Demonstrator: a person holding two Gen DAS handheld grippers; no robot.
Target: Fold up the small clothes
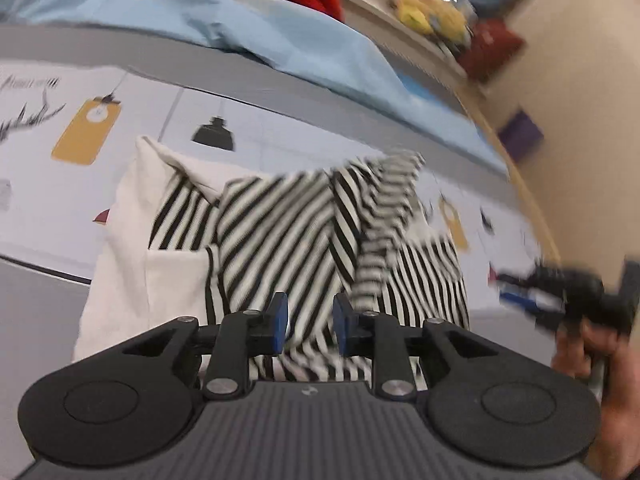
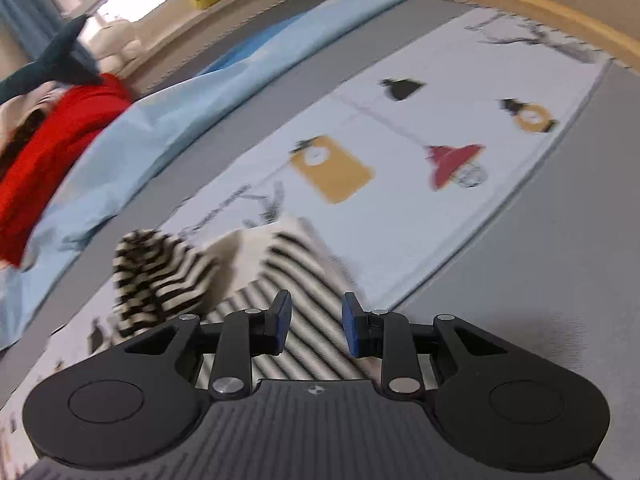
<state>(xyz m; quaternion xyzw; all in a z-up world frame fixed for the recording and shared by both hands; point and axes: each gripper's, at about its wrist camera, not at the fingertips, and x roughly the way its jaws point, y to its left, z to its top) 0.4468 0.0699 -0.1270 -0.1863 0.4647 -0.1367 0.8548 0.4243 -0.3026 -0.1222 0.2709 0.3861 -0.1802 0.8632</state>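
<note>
- Striped garment [image 1: 280,232], black-and-white with cream panels, lying rumpled on printed white sheet [image 1: 48,184] over grey mattress [image 1: 32,292]; one striped sleeve [image 2: 160,276] bunched up at far side in right wrist view.
- Left gripper [image 1: 308,326]: blue pads parted, hovering just above striped cloth, nothing pinched between them.
- Right gripper [image 2: 316,326]: blue pads likewise apart, over garment's edge, gripping nothing; seen blurred in person's hand [image 1: 580,344] at right of left wrist view.
- Sheet print: yellow tag [image 2: 332,168], black lamp [image 1: 214,134], red lamp [image 2: 452,162]; script lettering too blurred to read.
- Light blue cloth [image 1: 248,28] and red fabric [image 2: 52,152] heaped beyond.
</note>
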